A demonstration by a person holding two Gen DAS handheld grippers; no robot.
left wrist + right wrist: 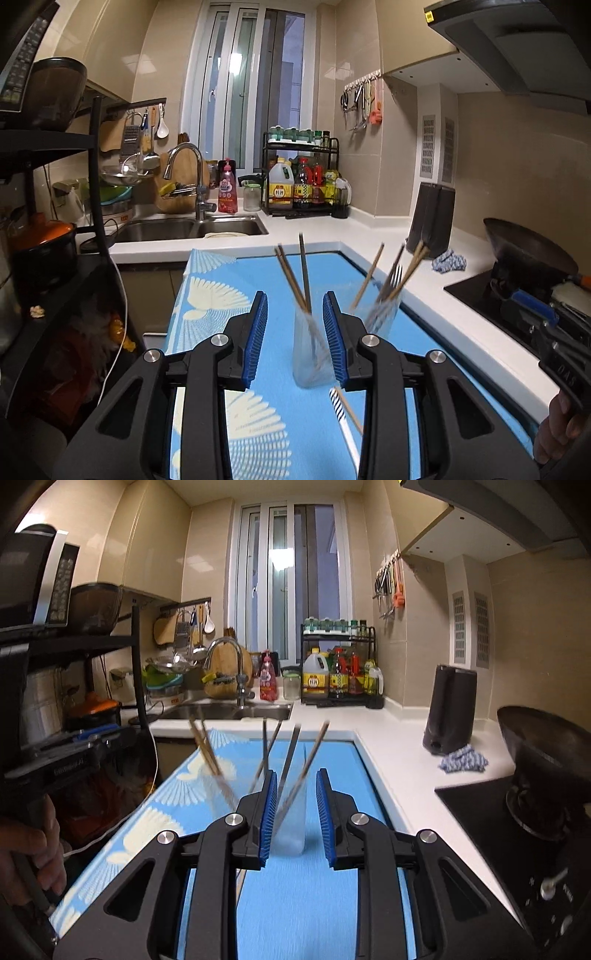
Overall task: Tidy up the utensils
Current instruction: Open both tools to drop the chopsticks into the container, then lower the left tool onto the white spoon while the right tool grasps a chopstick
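Two clear glass cups stand on the blue patterned mat (pixel 221 295). In the left wrist view the nearer cup (pixel 314 354) holds several chopsticks (pixel 295 273) and stands between the open fingers of my left gripper (pixel 295 332). The farther cup (pixel 384 314) holds chopsticks and a fork (pixel 393 277). A striped straw and a chopstick (pixel 343 406) lie on the mat under the gripper. In the right wrist view my right gripper (pixel 295 812) is open around the cup (pixel 291 819) with the fork and chopsticks; the other cup (pixel 218 790) stands to the left. The image is motion blurred.
A sink (pixel 192 227) with a tap lies behind the mat. A condiment rack (pixel 303 181) stands at the back. A dark knife block (pixel 432 218), a blue cloth (pixel 448 260) and a wok (pixel 528 251) on the hob are to the right. A black shelf (pixel 55 184) stands left.
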